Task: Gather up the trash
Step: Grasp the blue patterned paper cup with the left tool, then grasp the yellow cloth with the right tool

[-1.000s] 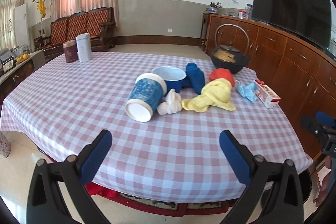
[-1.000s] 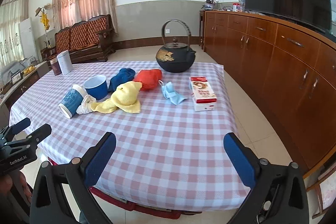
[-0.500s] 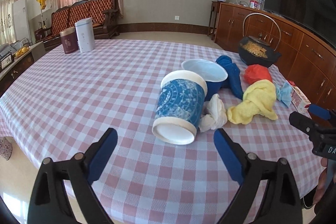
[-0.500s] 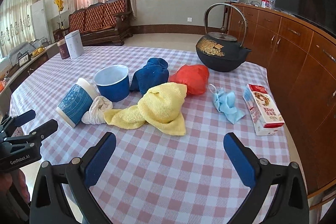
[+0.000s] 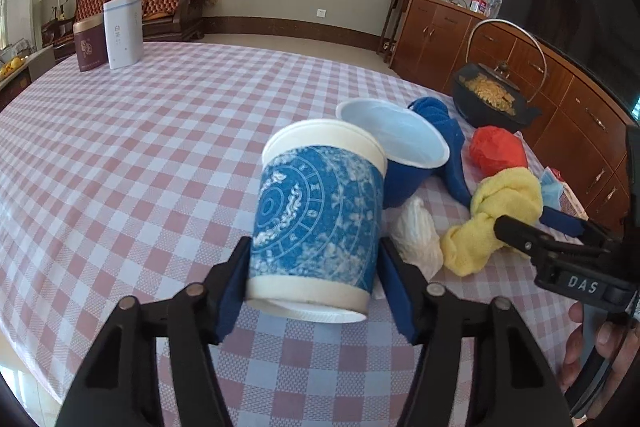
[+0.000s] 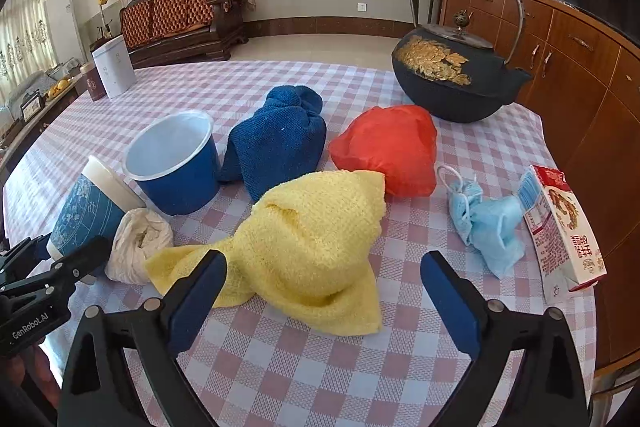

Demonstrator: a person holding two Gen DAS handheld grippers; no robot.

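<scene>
A blue patterned paper cup (image 5: 316, 211) lies on its side on the checked tablecloth (image 5: 140, 155), base toward me. My left gripper (image 5: 314, 283) has its jaws closing around the cup near its base, and both pads touch its sides. A crumpled white tissue (image 5: 416, 239) lies just right of the cup. My right gripper (image 6: 324, 295) hangs low over a yellow towel (image 6: 304, 239). Its jaws stand wide and are closing slightly. The towel's near end lies between the fingers, and the pads do not touch it. A light blue face mask (image 6: 488, 223) lies to the right of the towel.
A blue plastic bowl (image 6: 176, 163), a blue towel (image 6: 276, 139) and a red bag (image 6: 388, 151) lie behind the towel. A black iron teapot (image 6: 452, 83) stands at the back right, a red and white carton (image 6: 564, 231) by the right table edge. Two tins (image 5: 122, 31) stand far left.
Both grippers moved forward and down over the table. The left jaws narrowed from wide open onto the patterned cup. The right gripper came close over the yellow towel.
</scene>
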